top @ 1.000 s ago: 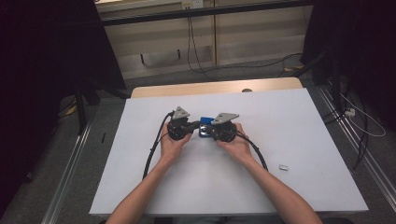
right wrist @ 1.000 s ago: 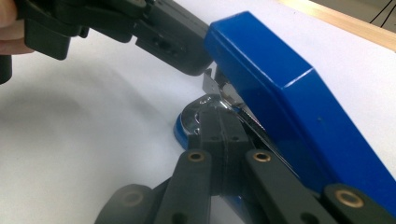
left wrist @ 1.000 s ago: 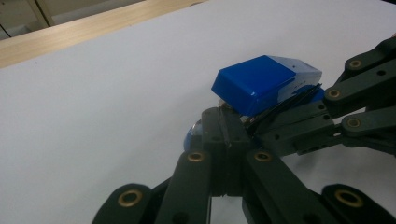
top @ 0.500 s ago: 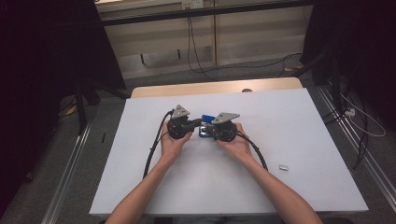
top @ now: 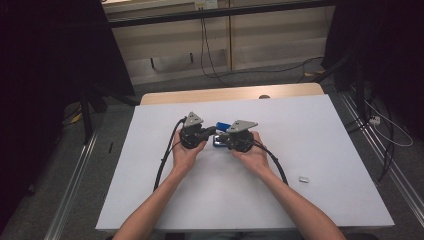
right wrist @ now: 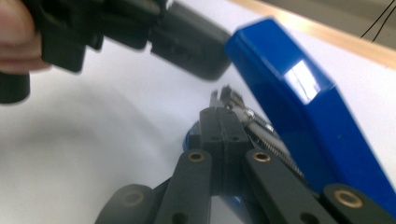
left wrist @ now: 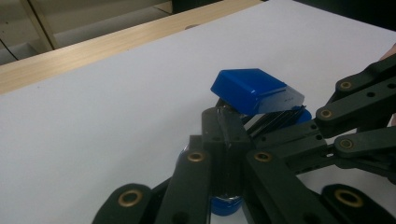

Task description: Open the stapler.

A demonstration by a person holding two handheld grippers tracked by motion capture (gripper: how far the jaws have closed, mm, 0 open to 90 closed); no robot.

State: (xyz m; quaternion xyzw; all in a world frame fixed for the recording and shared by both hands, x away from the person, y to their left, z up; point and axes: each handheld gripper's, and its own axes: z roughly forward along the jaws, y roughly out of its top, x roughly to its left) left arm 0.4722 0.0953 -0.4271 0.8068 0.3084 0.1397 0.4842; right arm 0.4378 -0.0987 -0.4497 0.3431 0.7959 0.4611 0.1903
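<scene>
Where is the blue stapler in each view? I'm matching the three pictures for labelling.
High view: blue stapler at the centre of the white table, between the two grippers.
Left gripper view: right of centre, its blue lid raised just above the shut jaws.
Right gripper view: the lid runs diagonally down the right side.
Shared landmark: the table's wooden far edge.

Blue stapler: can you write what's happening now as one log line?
blue stapler: lid tilted up, on white table | left gripper: shut at stapler | right gripper: shut at stapler
</scene>
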